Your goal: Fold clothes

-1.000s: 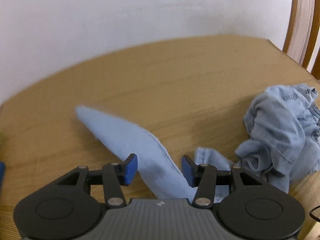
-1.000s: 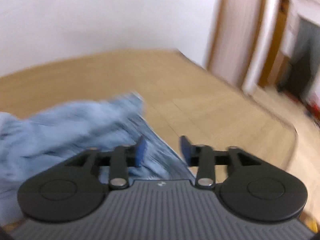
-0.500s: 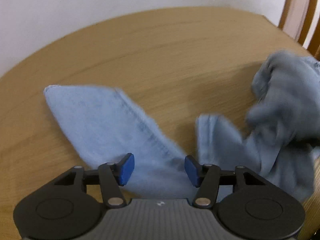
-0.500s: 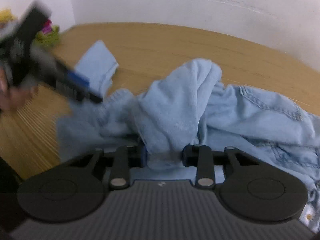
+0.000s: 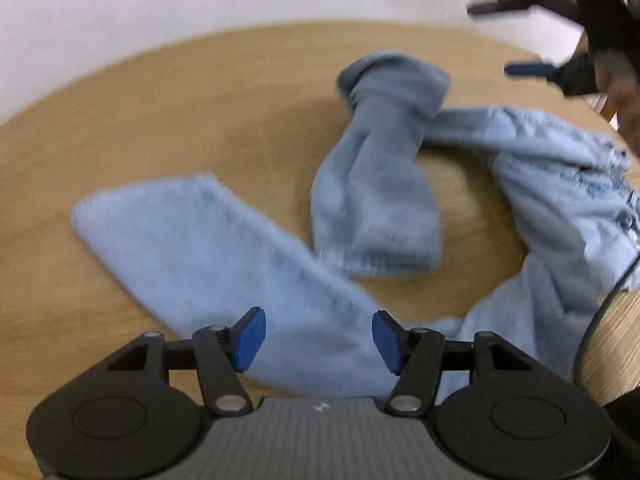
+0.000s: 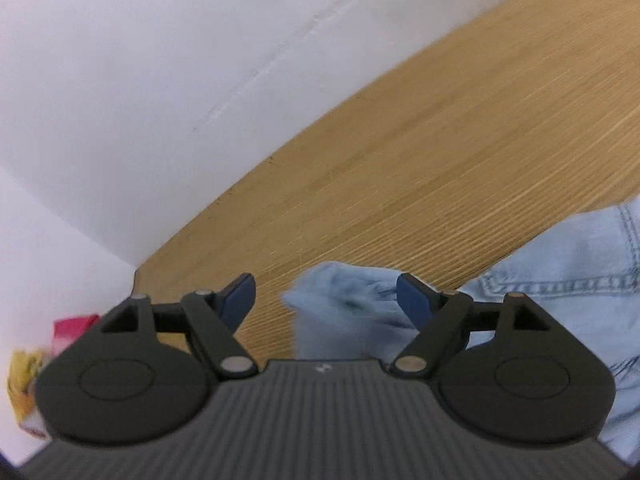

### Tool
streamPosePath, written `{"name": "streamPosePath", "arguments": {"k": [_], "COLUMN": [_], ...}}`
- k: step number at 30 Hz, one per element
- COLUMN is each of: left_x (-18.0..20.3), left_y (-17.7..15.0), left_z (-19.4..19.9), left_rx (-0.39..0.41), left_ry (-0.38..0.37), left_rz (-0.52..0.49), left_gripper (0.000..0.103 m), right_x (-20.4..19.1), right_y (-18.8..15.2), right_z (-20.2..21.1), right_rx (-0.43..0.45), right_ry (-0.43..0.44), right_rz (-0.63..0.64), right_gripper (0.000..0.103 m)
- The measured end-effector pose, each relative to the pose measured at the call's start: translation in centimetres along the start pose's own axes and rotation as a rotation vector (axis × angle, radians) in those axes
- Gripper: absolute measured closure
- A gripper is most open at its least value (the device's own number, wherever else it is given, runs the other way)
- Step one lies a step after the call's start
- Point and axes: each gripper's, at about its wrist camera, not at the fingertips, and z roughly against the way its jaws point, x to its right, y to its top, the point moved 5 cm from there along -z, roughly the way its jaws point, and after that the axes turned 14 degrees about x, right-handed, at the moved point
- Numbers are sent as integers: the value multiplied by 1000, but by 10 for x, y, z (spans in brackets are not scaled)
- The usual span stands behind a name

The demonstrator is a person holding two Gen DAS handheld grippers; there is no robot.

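Denim, a crumpled pale-blue garment (image 5: 372, 200), sprawls twisted on the wooden counter (image 5: 160, 120), unfolded; left tool (image 5: 316, 340) and right tool (image 6: 326, 300) gape empty above it, seemingly to regrip

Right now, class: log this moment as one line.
left gripper: open over jeans | right gripper: open, raised | jeans: unfolded on table

Garment: light-blue denim jeans (image 5: 560, 184), rumpled, unfolded, lying on the wooden worktop (image 5: 160, 120).
Left leg: spread flat, hem pointing away to the left.
Right leg: doubled back on itself, hem lying near the flat leg.
Waist: bunched at the right, stitched seams visible.
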Motion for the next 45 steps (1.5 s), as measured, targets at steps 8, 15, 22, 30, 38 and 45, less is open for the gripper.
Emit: {"name": "streamPosePath", "arguments": {"k": [8,15,22,30,38,45], "left_x": [43,74,49,11,-97,-192], "left_y": [39,41,56,65,97,124], "left_z": [-43,-83,-97,-82,-38,2], "left_rx": [28,-3,6,-4,67,128], "left_ry": [-77,-53,-3,-63,120,281], "left_rz": [-147,-287,-187,-85,156,367], "left_gripper": [33,23,21,93,92,82], "right_x": [32,35,60,73,63,94], "right_y": [-45,-87,-91,-86,-25,12], "right_z": [36,61,39,11,75,9], "right_rx": [48,175,132,102,296,231], "right_ry": [-72,-244,-263,-217,-168,-261], "right_rz": [265,892,965,890,673,569], "right_gripper": [24,24,25,81,89,59]}}
